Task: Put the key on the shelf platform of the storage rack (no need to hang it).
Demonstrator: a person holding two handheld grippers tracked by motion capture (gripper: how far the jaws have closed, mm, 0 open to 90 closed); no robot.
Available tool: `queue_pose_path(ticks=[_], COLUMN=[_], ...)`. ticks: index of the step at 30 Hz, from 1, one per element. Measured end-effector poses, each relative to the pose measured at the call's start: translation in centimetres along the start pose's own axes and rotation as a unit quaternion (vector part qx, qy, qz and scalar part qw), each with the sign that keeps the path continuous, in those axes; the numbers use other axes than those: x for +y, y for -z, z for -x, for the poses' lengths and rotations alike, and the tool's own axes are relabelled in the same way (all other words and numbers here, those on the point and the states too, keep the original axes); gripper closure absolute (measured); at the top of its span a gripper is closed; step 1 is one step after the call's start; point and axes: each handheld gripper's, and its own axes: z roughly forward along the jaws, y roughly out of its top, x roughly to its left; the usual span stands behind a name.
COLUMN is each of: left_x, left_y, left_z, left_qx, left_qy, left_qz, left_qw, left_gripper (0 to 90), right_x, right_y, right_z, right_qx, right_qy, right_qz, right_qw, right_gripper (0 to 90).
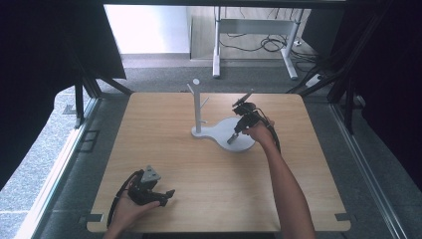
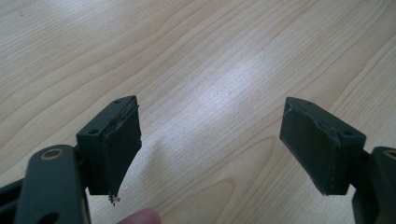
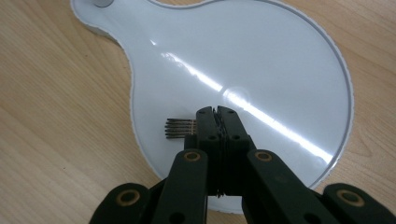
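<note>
A white stand has a thin post point(image 1: 197, 107) with short pegs and a flat, round tray base point(image 1: 221, 128) point(image 3: 261, 56) at mid table. My right gripper point(image 1: 233, 138) point(image 3: 215, 112) points down just over the tray's near left part. Its jaws are shut on a small brown ribbed piece point(image 3: 180, 128), whose thin parallel strands stick out to the left of the pads. What this piece is I cannot tell. My left gripper point(image 1: 168, 194) point(image 2: 210, 135) rests near the table's front left, open, with bare wood between its pads point(image 2: 119, 144).
The wooden table point(image 1: 174, 159) has its front edge close to the left hand. Beyond its far edge stands a grey desk frame point(image 1: 216, 50) with cables on the floor. Dark curtains hang on both sides.
</note>
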Motion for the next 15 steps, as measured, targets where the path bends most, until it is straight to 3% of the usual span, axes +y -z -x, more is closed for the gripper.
queue_pose_path(ticks=[15], left_x=[0.0], left_y=[-0.1], left_z=[0.0], left_qx=[0.0], left_qy=[-0.002], left_qz=[0.0], left_qw=[1.0], left_gripper=[20.9], right_x=[-0.2], right_y=[-1.7], right_z=[1.3], right_qx=[-0.013], right_qy=[-0.019], right_qz=[0.003], right_qw=[0.9997], right_gripper=[89.1])
